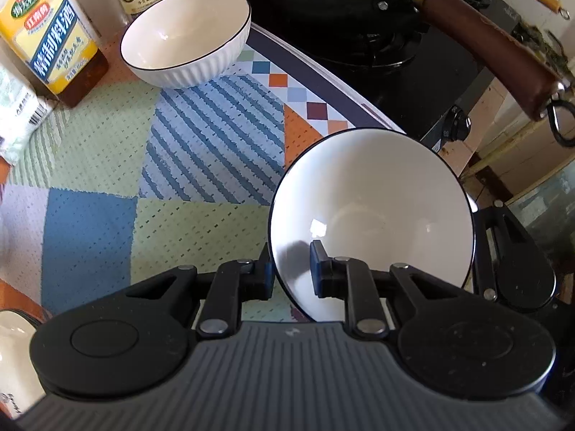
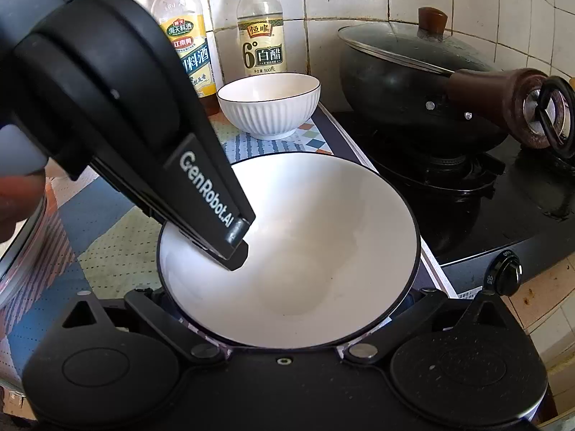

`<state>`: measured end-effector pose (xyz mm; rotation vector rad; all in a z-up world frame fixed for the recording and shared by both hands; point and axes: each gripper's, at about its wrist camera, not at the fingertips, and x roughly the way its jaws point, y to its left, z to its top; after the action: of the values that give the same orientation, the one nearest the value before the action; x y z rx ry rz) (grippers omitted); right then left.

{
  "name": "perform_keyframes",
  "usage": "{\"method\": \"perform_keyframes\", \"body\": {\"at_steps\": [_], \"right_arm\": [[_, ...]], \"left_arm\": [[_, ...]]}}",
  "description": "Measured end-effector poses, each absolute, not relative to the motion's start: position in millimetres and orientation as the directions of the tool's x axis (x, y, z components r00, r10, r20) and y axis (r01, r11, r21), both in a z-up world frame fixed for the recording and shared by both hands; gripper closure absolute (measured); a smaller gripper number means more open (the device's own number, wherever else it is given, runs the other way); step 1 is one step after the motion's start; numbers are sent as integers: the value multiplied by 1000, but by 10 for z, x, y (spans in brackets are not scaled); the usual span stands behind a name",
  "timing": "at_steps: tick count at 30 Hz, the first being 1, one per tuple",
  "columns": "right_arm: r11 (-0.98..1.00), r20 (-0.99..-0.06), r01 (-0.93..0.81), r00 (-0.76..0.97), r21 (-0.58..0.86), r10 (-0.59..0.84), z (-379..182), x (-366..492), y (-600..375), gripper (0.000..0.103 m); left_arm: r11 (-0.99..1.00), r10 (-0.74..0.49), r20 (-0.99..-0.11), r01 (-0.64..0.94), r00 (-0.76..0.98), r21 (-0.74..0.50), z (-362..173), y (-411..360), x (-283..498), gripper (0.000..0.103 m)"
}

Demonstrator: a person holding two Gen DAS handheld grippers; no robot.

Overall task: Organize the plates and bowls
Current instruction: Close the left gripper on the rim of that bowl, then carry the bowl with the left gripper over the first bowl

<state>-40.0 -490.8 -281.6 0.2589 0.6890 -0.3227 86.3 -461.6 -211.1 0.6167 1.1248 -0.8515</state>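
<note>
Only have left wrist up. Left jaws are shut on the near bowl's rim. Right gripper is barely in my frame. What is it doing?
Observer: Right gripper straddles the near bowl, jaws wide apart. No pad is visibly pressing it.
Operator: Is it clear of the left gripper?
Observer: Yes. Left gripper comes in from the upper left of the right wrist view. One of its fingers is on the bowl's inner wall, apart from the right gripper's fingers.
Operator: Wok's top is cut off for me. Lid on?
Observer: Yes, the wok has a lid with a brown knob.
</note>
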Motion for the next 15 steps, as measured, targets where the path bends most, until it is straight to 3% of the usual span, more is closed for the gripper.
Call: {"method": "perform_keyframes", "body": {"at_steps": [15], "right_arm": [[933,-597,318,786,169,-160,-2511,-301,-4704,0]], "left_arm": [[520,-339,-888,848,311,98,-1615,-4130,859,84]]}}
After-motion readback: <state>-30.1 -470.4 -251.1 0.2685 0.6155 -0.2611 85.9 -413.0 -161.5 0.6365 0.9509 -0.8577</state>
